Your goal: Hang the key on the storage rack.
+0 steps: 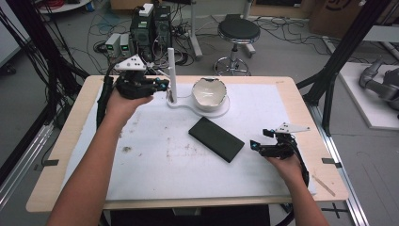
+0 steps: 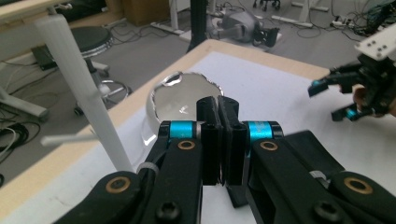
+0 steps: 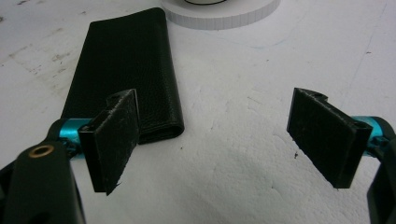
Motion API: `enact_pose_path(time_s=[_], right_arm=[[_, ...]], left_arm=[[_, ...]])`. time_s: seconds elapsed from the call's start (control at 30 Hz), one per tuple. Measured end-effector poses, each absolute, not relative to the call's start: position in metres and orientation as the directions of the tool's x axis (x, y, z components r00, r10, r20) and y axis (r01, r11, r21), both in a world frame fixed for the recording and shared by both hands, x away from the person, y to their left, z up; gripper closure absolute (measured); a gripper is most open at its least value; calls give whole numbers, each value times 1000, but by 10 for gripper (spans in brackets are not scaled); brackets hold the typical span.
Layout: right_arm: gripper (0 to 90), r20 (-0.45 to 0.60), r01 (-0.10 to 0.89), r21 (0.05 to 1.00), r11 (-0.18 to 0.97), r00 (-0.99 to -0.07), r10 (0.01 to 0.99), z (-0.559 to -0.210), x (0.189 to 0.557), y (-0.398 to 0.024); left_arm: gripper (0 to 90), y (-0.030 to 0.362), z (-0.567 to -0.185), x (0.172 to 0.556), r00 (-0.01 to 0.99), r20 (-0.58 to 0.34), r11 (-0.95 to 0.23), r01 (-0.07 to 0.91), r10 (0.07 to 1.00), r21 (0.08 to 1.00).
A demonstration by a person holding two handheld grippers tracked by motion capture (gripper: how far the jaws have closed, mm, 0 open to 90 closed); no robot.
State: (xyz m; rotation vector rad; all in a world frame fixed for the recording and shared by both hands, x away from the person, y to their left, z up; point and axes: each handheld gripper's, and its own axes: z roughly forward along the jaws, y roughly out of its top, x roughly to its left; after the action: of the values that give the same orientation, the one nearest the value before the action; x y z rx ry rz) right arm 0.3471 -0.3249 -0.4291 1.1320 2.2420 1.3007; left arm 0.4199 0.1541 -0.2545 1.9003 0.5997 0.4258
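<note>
So the flat black leather-look case (image 1: 216,139) is lying flat near the middle of the white-covered tabletop (image 1: 155,169), angled diagonally, just in front of the white round stand base (image 1: 200,106) that carries the white bowl with the jagged rim (image 1: 208,93) and the white upright post (image 1: 171,73).

The right tool (image 1: 258,145) is held low over the tabletop just off the case's near-right end, jaws spread wide, nothing gripped. In the right gripper view the case's (image 3: 126,70) short end sits right behind the left pad (image 3: 114,140), with the other pad well clear over bare tabletop. The left tool (image 1: 160,85) is held up near the post, jaws pressed together with nothing between them, which is clear in the left gripper view (image 2: 218,135).

Handling guess: the case looks light and thin, fairly stiff but with a soft grained skin, so decent grip can be expected from the pads. The trouble is how flat it lies, so little edge is offered. It's probably best taken across its narrow width at the near end, with one pad slipped under the rounded folded edge. The bowl looks fragile and is best avoided.
</note>
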Motion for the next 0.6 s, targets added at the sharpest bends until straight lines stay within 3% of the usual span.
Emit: enact_pose_path(time_s=[0.6], right_arm=[[177,121,485,831,272,-635,763,-430,349,-326]], left_arm=[[879,151,-254,476,738,34,-339,268,674,902]])
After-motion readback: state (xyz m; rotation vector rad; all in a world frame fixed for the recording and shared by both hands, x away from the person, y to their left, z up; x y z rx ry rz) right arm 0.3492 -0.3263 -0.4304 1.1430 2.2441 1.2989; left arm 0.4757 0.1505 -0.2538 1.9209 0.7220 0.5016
